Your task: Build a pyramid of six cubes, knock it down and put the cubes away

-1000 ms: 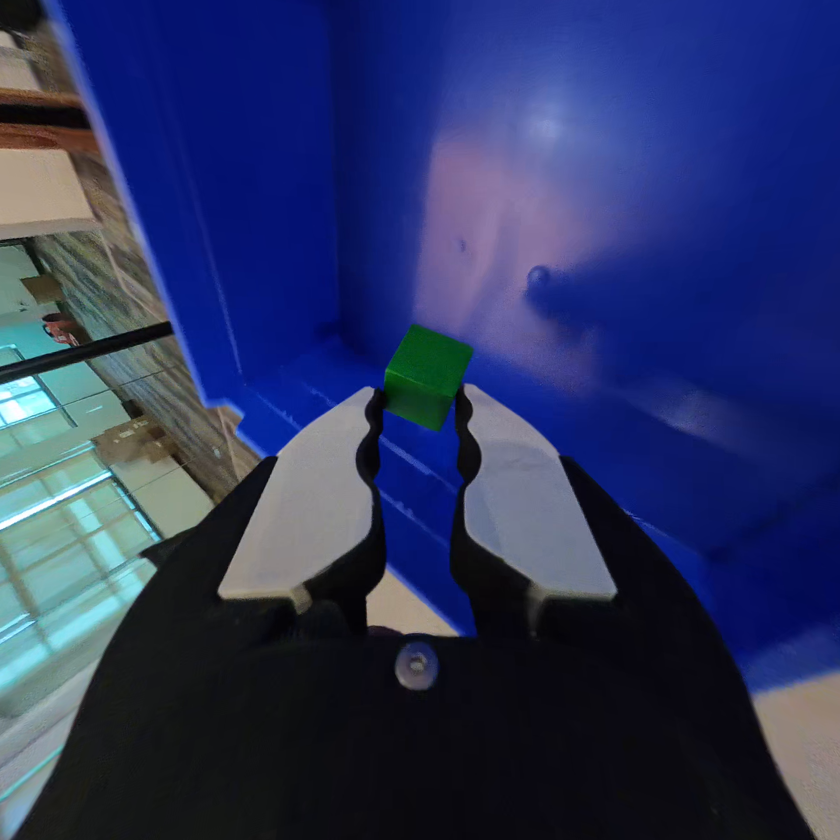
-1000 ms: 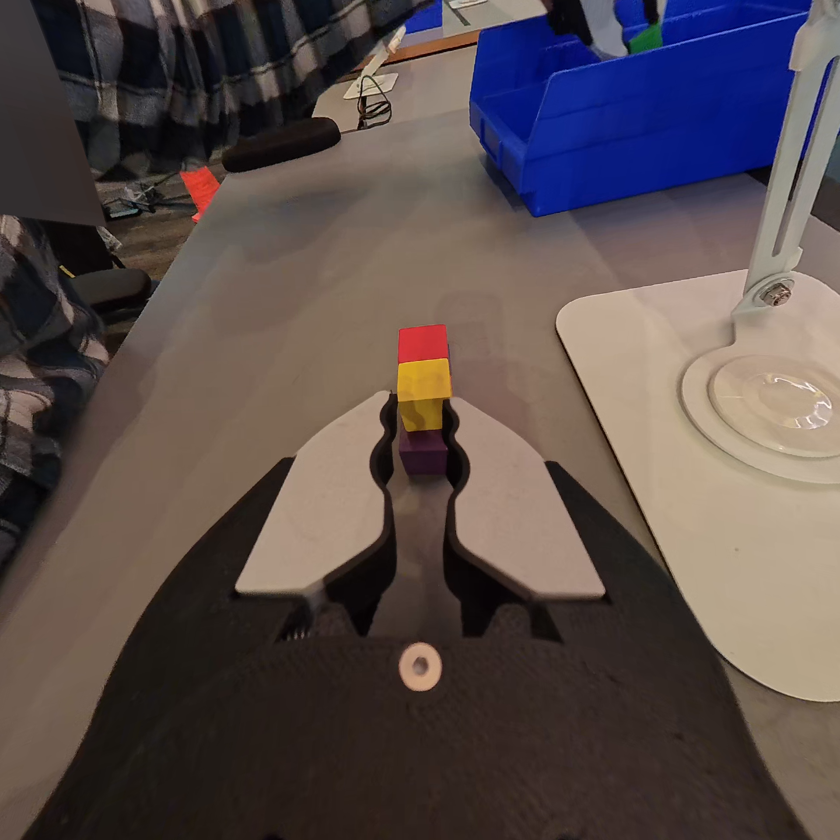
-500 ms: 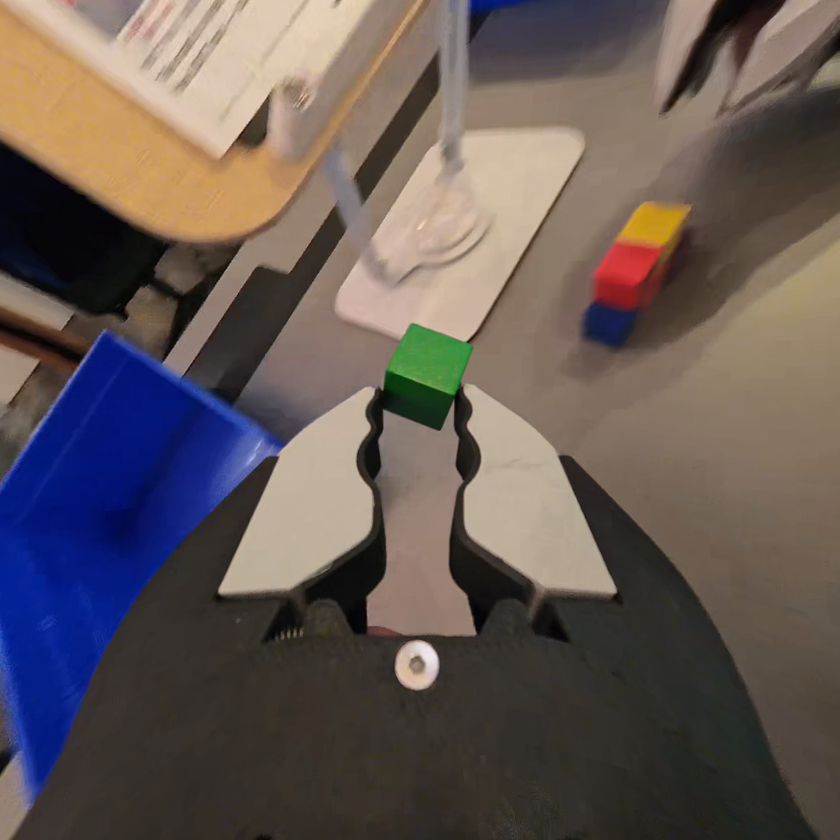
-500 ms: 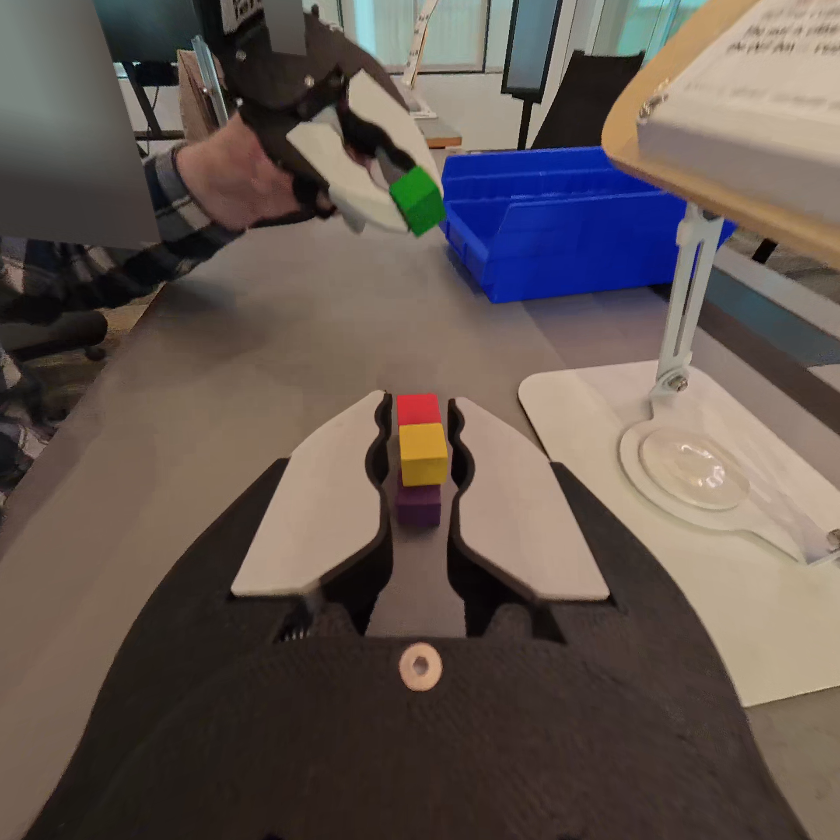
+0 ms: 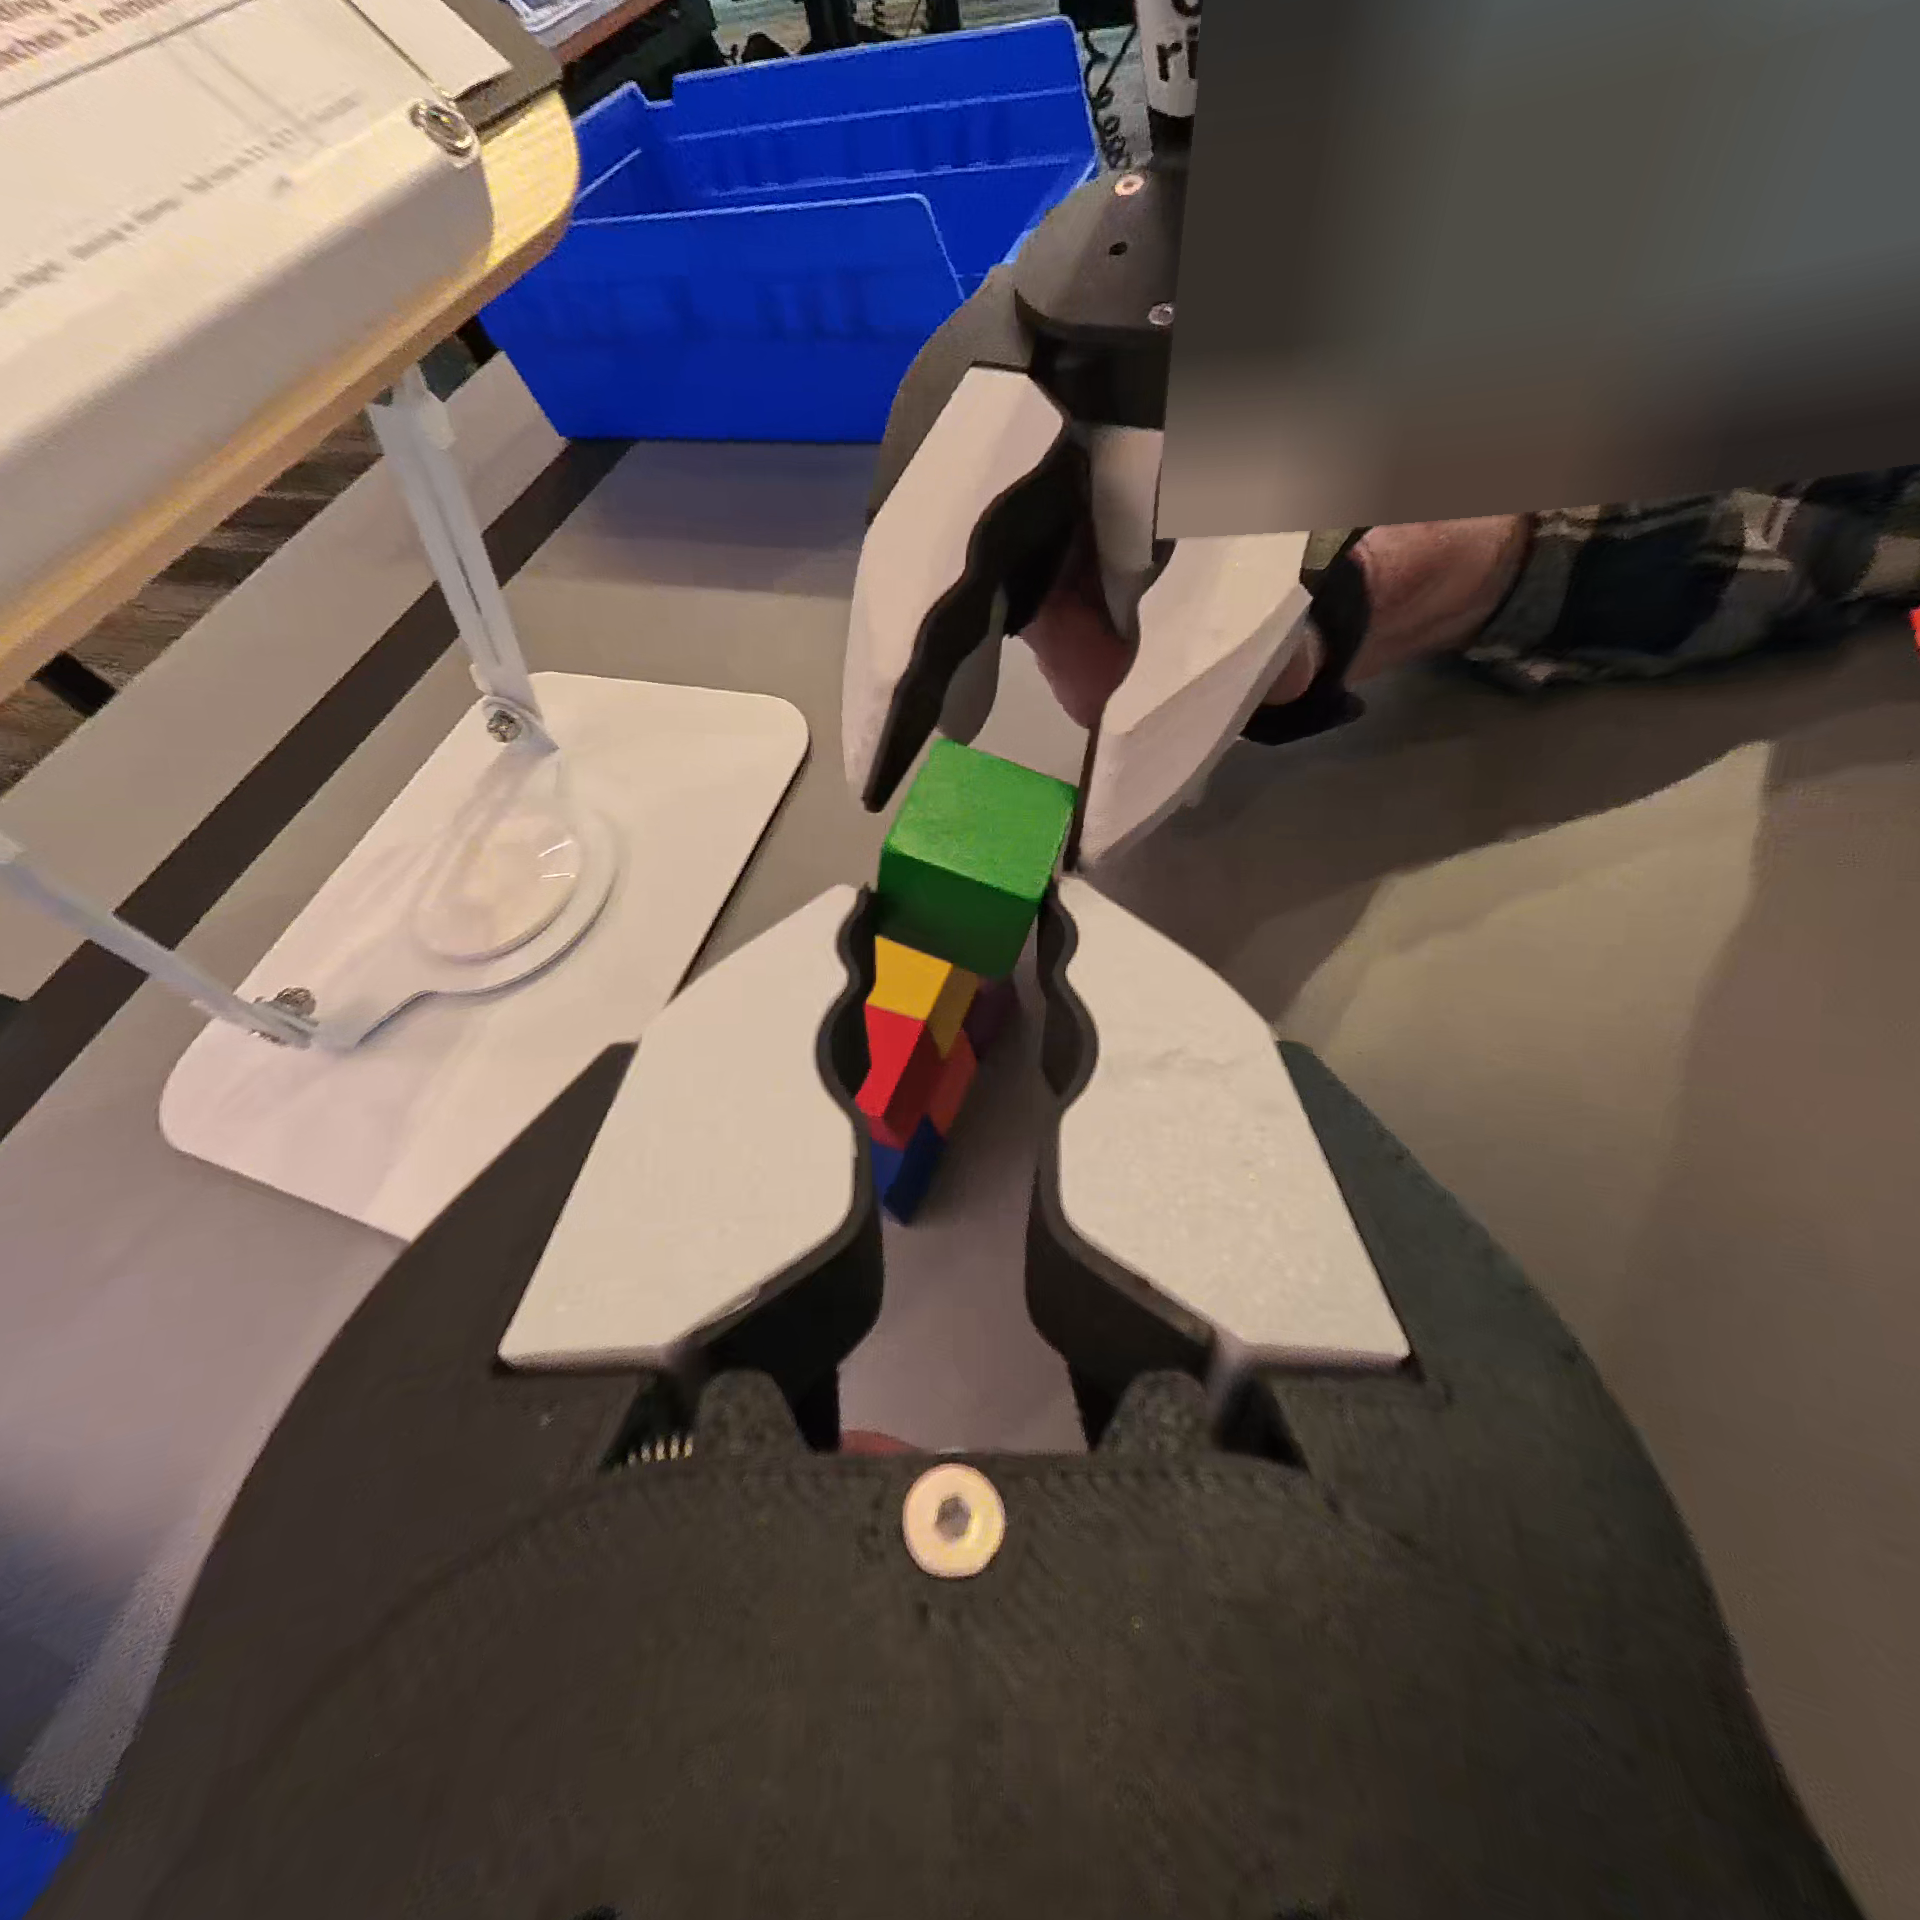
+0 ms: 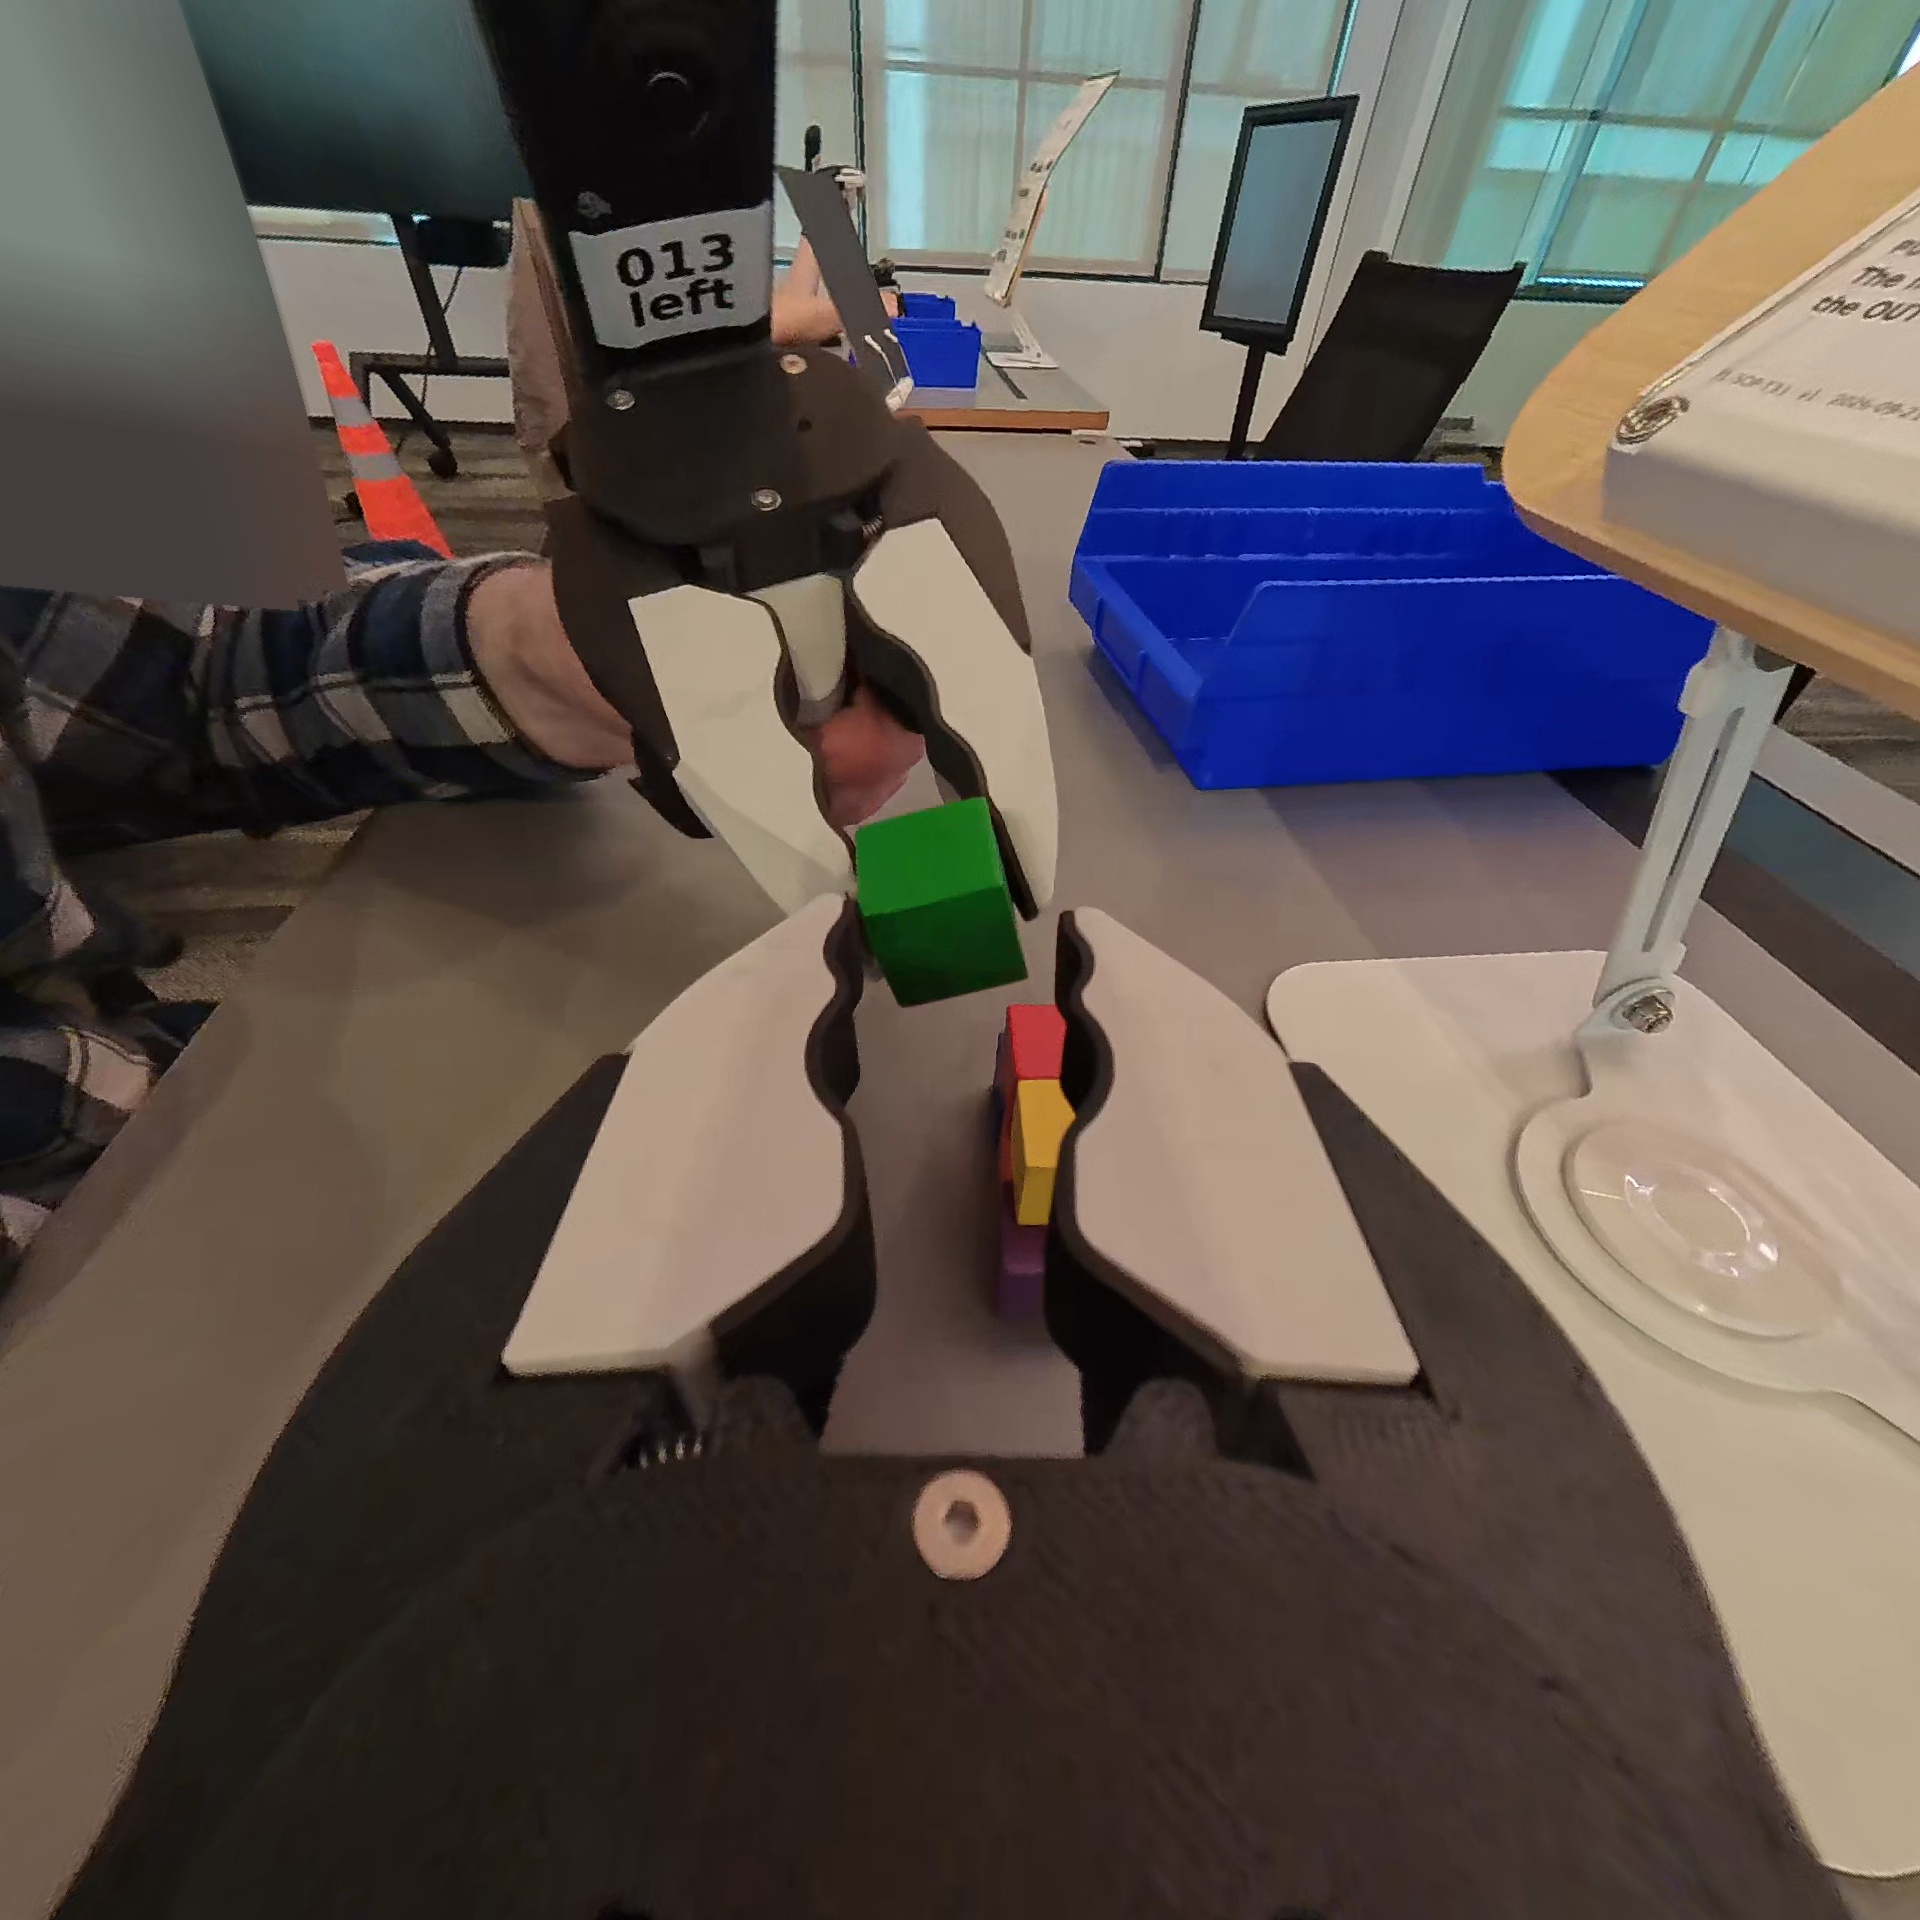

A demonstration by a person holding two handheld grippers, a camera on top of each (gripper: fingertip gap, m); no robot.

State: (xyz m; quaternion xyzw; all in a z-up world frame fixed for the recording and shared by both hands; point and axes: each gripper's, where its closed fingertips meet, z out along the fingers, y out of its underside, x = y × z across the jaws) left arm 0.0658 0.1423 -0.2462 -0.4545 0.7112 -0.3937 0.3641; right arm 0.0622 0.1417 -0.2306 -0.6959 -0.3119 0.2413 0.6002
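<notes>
Left wrist view
Cubes: a green cube (image 5: pixel 971 868) sits at frame centre, with a small stack just below it made of a yellow cube (image 5: pixel 906 974), a red cube (image 5: pixel 896 1060), a blue cube (image 5: pixel 902 1169) and a sliver of a purple cube (image 5: pixel 995 1013).
Left gripper (image 5: pixel 951 904): pinching the green cube at its tips, both pads against the cube's sides.
Right gripper (image 5: pixel 971 800): reaches in from the upper middle, fingers spread either side of the green cube's far edge; I cannot tell whether they touch it.
Progress: my reading is the build phase, with the green cube being brought to the stack; the knock-down and putting away are not yet done.
Blue bin (image 5: pixel 790 312): upper middle on the grey table (image 5: pixel 1558 1039); what shows of its inside looks bare, though much is hidden.

Right wrist view
Cubes: the green cube (image 6: pixel 935 899) hangs at centre, clear of the table; red (image 6: pixel 1034 1039), yellow (image 6: pixel 1039 1148) and purple (image 6: pixel 1018 1273) cubes stand lower right of centre against this gripper's right finger.
Right gripper (image 6: pixel 956 966): spread, nothing gripped.
Left gripper (image 6: pixel 940 873): comes down from the upper left, holding the green cube.
Progress: fewer than six cubes can be counted here, so the pyramid looks unfinished.
Blue bin (image 6: pixel 1382 665): right of centre, divided inside; no cube visible in it.
White stand base (image 6: pixel 1507 1091): lower right, beside the stack.
</notes>
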